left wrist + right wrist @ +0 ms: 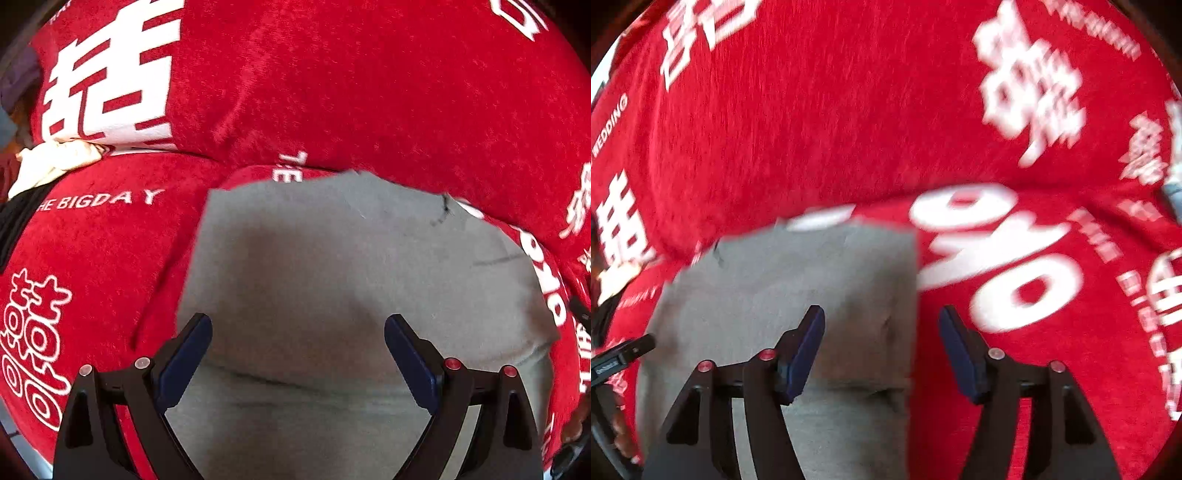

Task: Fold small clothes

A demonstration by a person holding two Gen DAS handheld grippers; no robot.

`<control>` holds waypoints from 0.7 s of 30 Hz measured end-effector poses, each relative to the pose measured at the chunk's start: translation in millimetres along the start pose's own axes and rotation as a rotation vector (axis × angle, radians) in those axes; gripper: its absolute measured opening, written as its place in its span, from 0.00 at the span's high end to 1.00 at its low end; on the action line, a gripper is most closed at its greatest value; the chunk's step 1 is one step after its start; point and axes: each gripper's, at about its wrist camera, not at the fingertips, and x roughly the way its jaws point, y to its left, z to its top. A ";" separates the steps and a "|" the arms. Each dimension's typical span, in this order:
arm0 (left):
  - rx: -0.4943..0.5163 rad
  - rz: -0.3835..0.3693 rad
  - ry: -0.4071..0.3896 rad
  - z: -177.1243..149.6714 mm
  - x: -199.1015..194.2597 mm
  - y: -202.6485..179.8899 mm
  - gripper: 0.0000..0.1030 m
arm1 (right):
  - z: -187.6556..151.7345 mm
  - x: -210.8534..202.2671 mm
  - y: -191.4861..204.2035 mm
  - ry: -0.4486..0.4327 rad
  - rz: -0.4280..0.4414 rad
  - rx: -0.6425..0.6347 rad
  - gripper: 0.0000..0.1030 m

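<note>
A small grey garment (351, 273) lies folded and flat on a red cover with white lettering (103, 266). My left gripper (298, 334) hovers over the garment's near part, jaws wide apart, with nothing between them. In the right wrist view the same grey garment (783, 288) fills the lower left, its straight right edge running down the middle. My right gripper (882, 325) straddles that edge with its jaws apart; the left pad is over the grey cloth and the right pad over the red cover (1052, 350). Nothing is pinched.
A red cushion (332, 81) with large white characters rises right behind the garment. A cream cloth (55, 158) and a dark cloth (18, 218) lie at the far left. The left gripper's dark tip (624, 354) shows at the left edge of the right wrist view.
</note>
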 end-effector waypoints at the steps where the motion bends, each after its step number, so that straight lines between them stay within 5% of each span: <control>1: -0.004 0.000 0.029 2.4 7.7 -2.2 0.08 | 1.4 2.6 14.1 0.018 0.016 -0.039 0.33; 5: 0.050 -0.017 0.087 2.6 32.0 -24.9 0.08 | -6.0 36.6 67.6 0.148 0.098 -0.167 0.33; 8: 0.103 0.044 0.074 7.4 46.5 -34.4 0.00 | -10.2 81.5 74.8 0.240 0.023 -0.158 0.34; 10: 0.088 0.033 0.092 21.2 59.2 -28.9 0.00 | -1.6 89.5 77.7 0.176 0.003 -0.181 0.29; 12: 0.041 0.026 0.135 36.1 66.2 -21.5 0.00 | 8.6 98.8 82.9 0.200 -0.051 -0.209 0.23; 16: 0.011 0.009 0.113 38.0 44.2 -15.0 0.00 | 17.6 73.7 89.8 0.237 -0.007 -0.170 0.23; 21: 0.126 -0.031 0.102 -16.4 23.4 -24.8 0.00 | -30.6 39.3 119.6 0.255 0.092 -0.284 0.22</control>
